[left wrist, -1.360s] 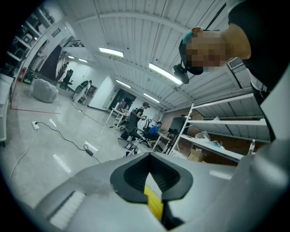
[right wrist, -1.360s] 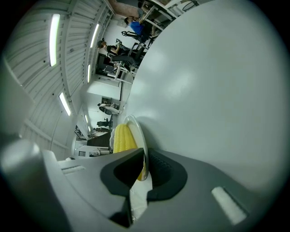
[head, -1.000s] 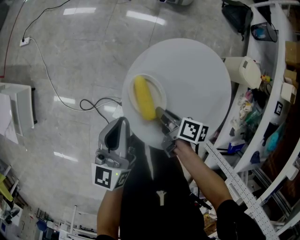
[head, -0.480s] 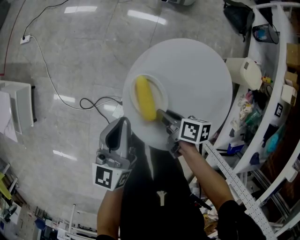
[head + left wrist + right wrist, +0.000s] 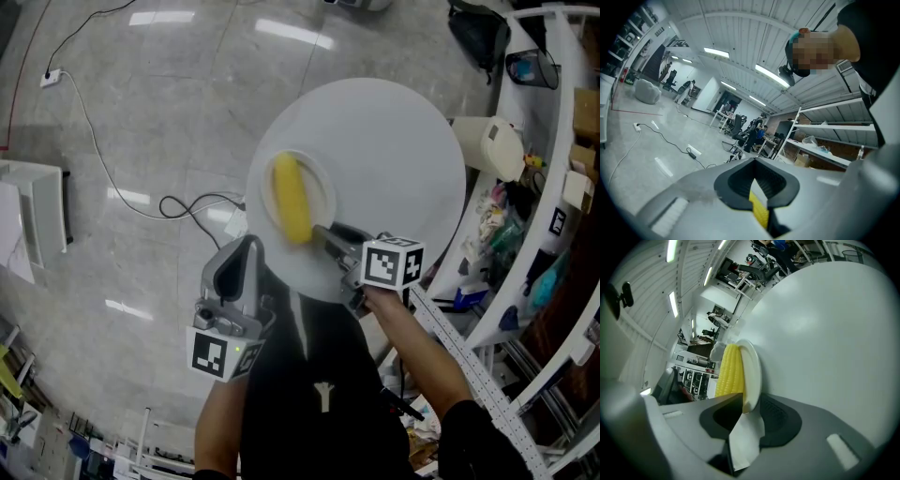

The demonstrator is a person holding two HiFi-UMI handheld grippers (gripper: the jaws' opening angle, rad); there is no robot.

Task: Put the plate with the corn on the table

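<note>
Right gripper has just been opening its jaws; they stand wide now, with the rim of the plate loose between them, not pinched. Plate and corn rest on the round white table, so I'd judge the placing done.

Most of the round white table is bare, so there is wide room across its middle and far side. At the table's near left edge the plate with the corn takes up the surface. The right tool blocks that edge, its jaws just opened with the plate's rim between them. Left of the table the floor lies open except for a cable, and the left tool hangs there. Right of the table, crowded shelves stand close, leaving only a narrow gap.
</note>
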